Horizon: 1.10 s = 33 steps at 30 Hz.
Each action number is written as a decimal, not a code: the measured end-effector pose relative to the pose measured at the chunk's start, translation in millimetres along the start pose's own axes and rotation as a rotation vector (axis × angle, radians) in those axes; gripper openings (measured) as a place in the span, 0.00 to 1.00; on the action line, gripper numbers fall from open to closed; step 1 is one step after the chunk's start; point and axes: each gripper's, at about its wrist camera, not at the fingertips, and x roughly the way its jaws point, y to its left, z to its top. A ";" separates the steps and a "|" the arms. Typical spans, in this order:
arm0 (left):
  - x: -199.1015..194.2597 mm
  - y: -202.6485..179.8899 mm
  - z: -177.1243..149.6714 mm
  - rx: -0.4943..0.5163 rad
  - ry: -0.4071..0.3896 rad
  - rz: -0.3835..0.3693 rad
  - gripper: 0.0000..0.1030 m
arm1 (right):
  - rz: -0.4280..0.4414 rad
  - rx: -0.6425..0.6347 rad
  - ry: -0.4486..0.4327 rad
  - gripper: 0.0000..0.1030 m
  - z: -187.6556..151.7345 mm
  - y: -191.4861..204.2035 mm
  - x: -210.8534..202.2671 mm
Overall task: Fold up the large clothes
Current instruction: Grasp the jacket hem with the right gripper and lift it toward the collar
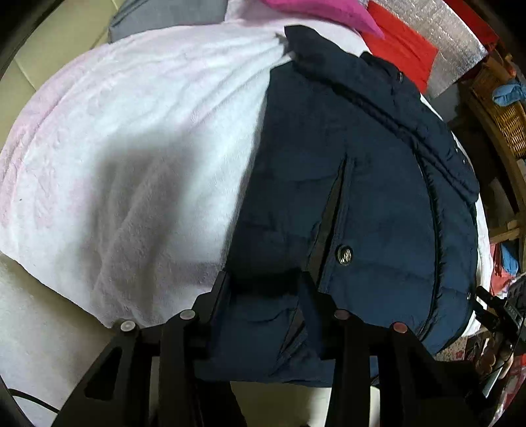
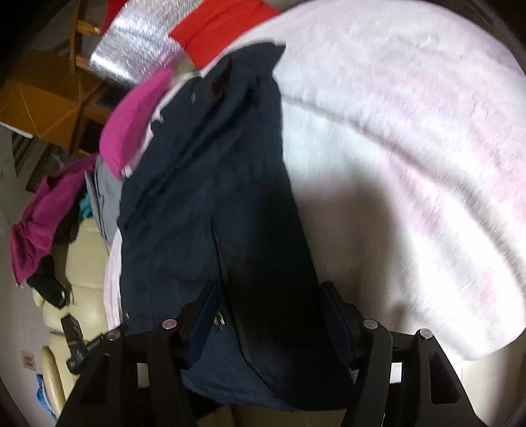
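A navy padded jacket [image 1: 361, 184] lies on a white fluffy blanket [image 1: 148, 131], collar at the far end, a silver snap button near its hem. My left gripper [image 1: 263, 282] is open, its two black fingers straddling the jacket's near edge. In the right wrist view the same jacket [image 2: 203, 184] runs away from me over the blanket [image 2: 411, 147]. My right gripper [image 2: 268, 292] is open, fingers set wide on either side of the jacket's near end. The fabric sits between the jaws without being pinched.
A magenta garment [image 1: 315, 10] and a red cloth [image 1: 401, 46] lie past the collar by a silver foil sheet [image 1: 443, 36]. A wicker basket [image 1: 506, 118] stands at right. More magenta and grey clothes [image 2: 42, 210] hang off the cream sofa [image 2: 82, 256].
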 end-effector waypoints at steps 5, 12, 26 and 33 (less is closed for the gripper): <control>4.3 0.8 -8.9 0.025 0.084 -0.031 0.63 | 0.033 -0.127 0.037 0.57 -12.5 12.7 -0.7; 13.0 18.3 -13.3 -0.052 0.127 -0.040 0.61 | 0.030 -0.061 0.088 0.57 -11.1 -7.6 4.9; 23.4 -11.7 -10.4 0.051 0.139 -0.069 0.30 | 0.019 -0.282 0.182 0.57 -36.7 23.5 19.0; 11.6 -36.3 -14.5 0.161 0.067 -0.148 0.11 | 0.158 -0.294 0.098 0.39 -42.9 27.1 -9.3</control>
